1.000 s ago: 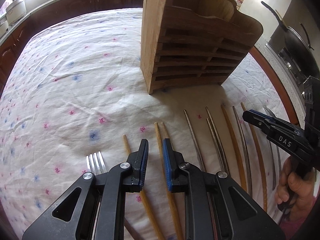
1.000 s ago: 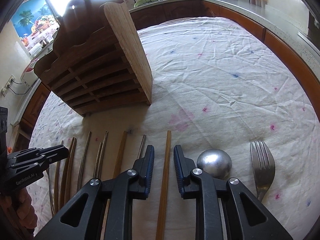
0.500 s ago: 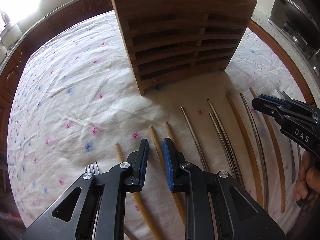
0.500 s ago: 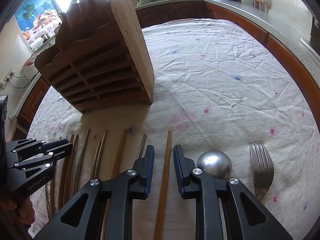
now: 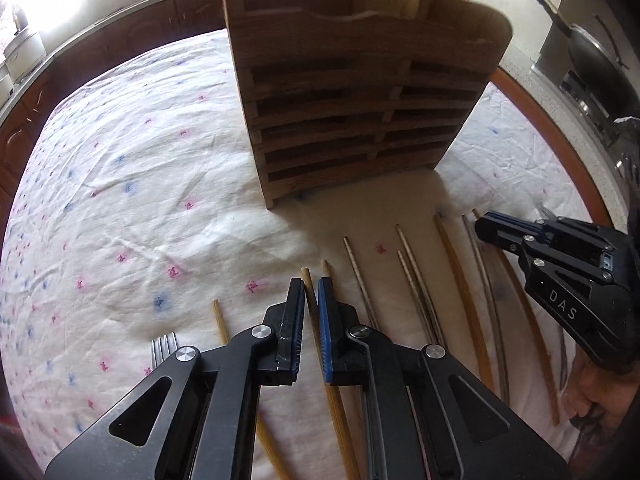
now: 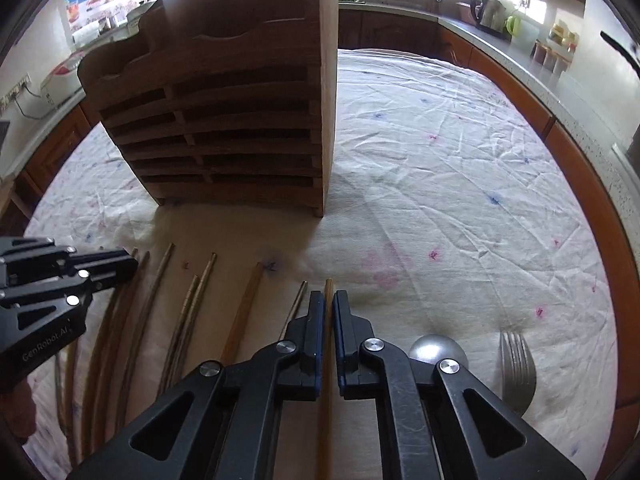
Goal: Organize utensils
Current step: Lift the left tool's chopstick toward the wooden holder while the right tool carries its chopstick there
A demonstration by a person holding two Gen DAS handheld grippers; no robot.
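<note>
A row of wooden and metal chopsticks lies on the flowered tablecloth in front of the slatted wooden utensil rack. My left gripper points down at the row, its jaws closing tight on a wooden chopstick near its tip. My right gripper does the same further right, jaws closing on another wooden chopstick. Each gripper shows in the other's view: the right gripper and the left gripper. The rack stands just behind the chopsticks.
A fork lies left of the left gripper. A spoon and another fork lie right of the right gripper. Metal chopsticks and a loose wooden one fill the space between. A wok sits on the counter.
Both grippers' jaws have closed from a wide gap onto the chopstick that lay between them. The right wrist view has rolled, so the rack now looks more upright.
</note>
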